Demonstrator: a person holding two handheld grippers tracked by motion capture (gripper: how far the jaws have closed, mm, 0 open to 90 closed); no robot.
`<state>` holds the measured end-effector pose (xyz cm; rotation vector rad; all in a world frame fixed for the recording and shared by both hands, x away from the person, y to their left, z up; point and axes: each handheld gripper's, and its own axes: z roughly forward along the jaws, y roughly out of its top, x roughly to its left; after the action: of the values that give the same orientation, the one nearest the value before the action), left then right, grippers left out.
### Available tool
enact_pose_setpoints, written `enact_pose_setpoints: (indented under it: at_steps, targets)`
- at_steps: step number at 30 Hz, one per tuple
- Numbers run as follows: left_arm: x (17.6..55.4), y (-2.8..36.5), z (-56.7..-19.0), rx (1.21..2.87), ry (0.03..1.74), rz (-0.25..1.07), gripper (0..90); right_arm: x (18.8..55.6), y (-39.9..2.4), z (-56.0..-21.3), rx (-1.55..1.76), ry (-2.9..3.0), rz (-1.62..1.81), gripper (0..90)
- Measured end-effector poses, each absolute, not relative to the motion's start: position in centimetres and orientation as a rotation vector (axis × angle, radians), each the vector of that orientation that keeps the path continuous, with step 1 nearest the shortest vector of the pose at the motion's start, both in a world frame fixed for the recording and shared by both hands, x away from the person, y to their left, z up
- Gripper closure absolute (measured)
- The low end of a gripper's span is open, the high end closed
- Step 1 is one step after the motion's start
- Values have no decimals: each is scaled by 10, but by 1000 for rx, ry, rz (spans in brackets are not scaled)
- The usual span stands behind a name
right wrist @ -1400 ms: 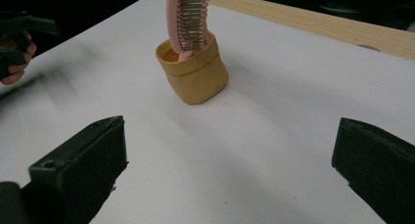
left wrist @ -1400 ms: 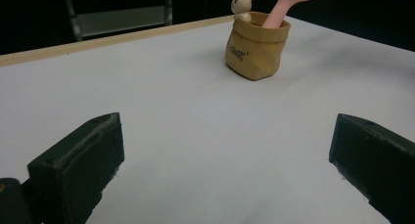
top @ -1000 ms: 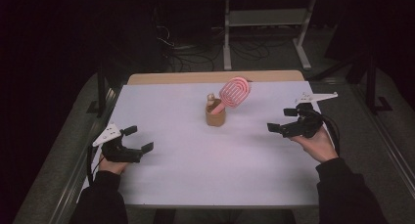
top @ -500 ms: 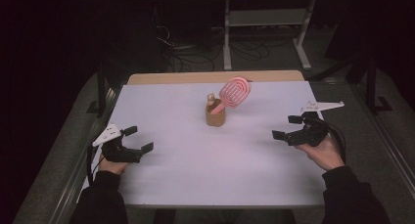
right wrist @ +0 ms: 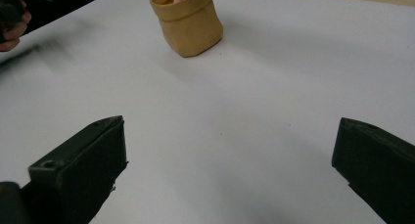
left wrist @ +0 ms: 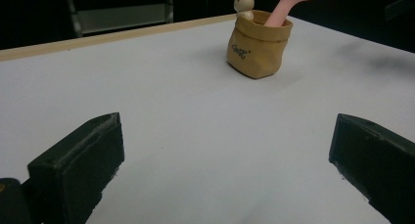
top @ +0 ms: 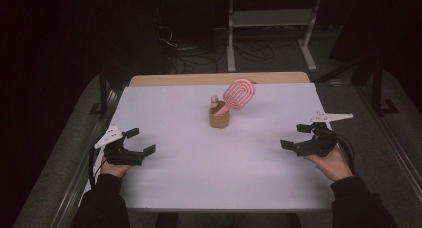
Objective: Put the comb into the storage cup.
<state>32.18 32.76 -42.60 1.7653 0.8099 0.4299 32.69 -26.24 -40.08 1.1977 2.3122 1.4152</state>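
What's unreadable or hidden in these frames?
- Pink brush: head cut off by the top edge in the left gripper view; its lower handle is hidden inside the tan pouch.
- Pouch lettering: too small to read, left gripper view.
- Bear figure: body hidden behind the pouch rim.
- Pouch top: cut off in the right gripper view.

We see a big white table (top: 219, 173) with a wooden edge (top: 214, 78) at the back. Behind it, on the dark floor, stand a grey shelf (top: 268, 19) and tangled cables (top: 194, 58).
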Motion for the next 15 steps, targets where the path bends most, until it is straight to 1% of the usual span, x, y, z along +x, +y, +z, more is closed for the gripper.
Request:
enact_pose_setpoints:
  at_steps: [15]
  targets:
    - [322, 329, -427, 1765, 814, 426, 0, 305, -270, -425, 1188, 2284, 1398, 0]
